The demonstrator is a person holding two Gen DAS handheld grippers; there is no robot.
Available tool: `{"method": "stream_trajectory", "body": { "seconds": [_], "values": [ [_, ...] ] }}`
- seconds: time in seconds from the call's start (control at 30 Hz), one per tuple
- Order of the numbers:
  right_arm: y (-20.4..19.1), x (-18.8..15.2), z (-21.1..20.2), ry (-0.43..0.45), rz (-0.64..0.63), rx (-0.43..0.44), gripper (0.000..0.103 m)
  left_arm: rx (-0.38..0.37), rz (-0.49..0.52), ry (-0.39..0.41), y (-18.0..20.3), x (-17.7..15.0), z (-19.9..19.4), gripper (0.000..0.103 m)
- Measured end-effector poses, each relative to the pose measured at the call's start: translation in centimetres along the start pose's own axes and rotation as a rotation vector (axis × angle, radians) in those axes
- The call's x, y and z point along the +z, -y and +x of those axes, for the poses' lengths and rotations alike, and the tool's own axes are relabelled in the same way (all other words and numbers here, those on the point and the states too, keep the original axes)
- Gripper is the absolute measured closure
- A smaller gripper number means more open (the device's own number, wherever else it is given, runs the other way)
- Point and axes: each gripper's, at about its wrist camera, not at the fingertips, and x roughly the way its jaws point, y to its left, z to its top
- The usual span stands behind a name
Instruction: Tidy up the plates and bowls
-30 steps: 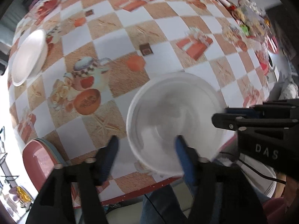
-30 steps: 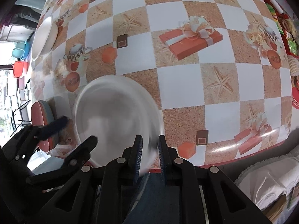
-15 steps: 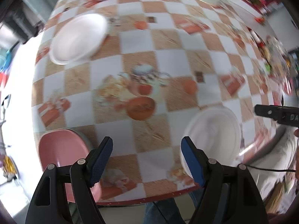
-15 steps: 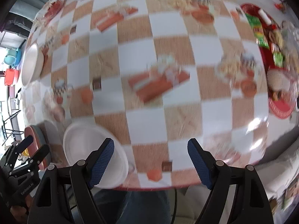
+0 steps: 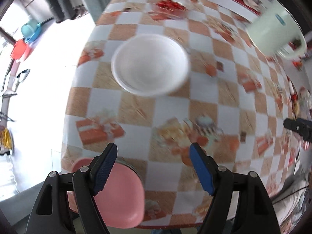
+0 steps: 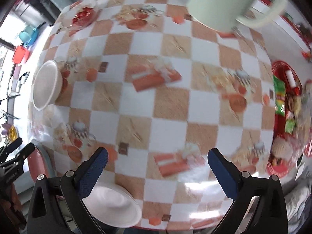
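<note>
A white bowl [image 5: 150,68] sits upright on the checked tablecloth, well ahead of my left gripper [image 5: 154,156], which is open with nothing between its fingers. Below its left finger lies a pink plate [image 5: 117,191] on a grey one at the table's corner. My right gripper [image 6: 157,156] has its jaws opening wide, with only tablecloth between them. A second white bowl [image 6: 115,206] rests at the table's front edge beneath its left finger, untouched. The right wrist view also shows the far white bowl [image 6: 45,85] at the left, the pink plate [image 6: 38,167] and the left gripper [image 6: 13,156].
A pale green mug [image 6: 220,5] stands at the back of the table. A red tray of snacks [image 6: 286,101] fills the right side. A glass dish with red food [image 6: 81,15] sits at the back left. The table edge [image 6: 175,228] runs just below the fingers.
My right gripper let go of the near white bowl's rim and opened wide. Both grippers swung away from that bowl; the left one now faces the far white bowl.
</note>
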Motion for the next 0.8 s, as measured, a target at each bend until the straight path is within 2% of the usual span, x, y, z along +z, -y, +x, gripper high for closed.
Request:
{"method": "stream_trajectory", "body": {
  "seconds": [0.17, 0.43, 0.63, 0.8],
  "values": [
    [-3.3, 3.2, 0.4, -0.002, -0.064, 0.019, 0.000, 0.036, -0.063, 0.020, -2.2, 2.8, 0.3, 0.023],
    [-10.1, 7.9, 2.4, -0.009, -0.139, 0.069, 0.000, 0.115, -0.109, 0.035, -4.8, 7.1, 2.3, 0.023],
    [-14.9, 10.4, 4.9, -0.024, -0.156, 0.105, 0.000, 0.158, -0.098, 0.023, -5.7, 9.7, 4.7, 0.023],
    [-17.3, 11.6, 7.0, -0.035, -0.151, 0.104, 0.000, 0.167, -0.063, -0.003, -5.5, 11.4, 7.1, 0.023]
  ]
}}
